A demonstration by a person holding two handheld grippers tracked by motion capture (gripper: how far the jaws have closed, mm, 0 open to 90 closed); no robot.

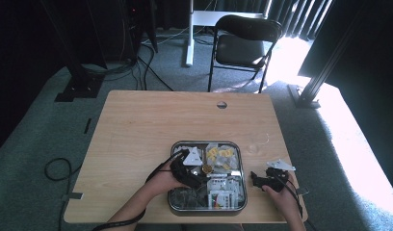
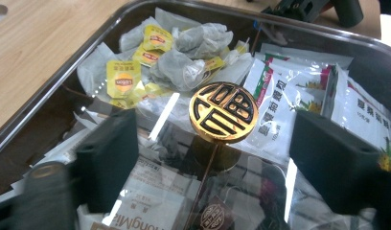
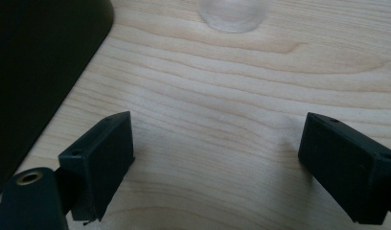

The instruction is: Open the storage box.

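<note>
A round gold knob (image 2: 224,112) with a black pattern stands on the clear lid of a metal tray (image 1: 207,144). Under the lid lie yellow-tagged tea bags (image 2: 123,79) and white sachets (image 2: 284,96). My left gripper (image 2: 217,143) is over the tray (image 2: 50,91), jaws apart on either side of the knob's stem, pads not touching it. In the high view this gripper (image 1: 199,175) sits at the tray's middle beside the knob (image 1: 207,168). My right gripper (image 1: 256,179) rests right of the tray. Its jaws (image 3: 222,153) stand wide open over bare wood.
A clear glass cup (image 1: 255,147) stands on the table right of the tray, ahead of my right gripper (image 3: 230,14). The tray's dark side (image 3: 40,57) lies close on that gripper's left. A cable hole (image 1: 222,104) marks the table's far edge, with a black chair (image 1: 242,43) beyond.
</note>
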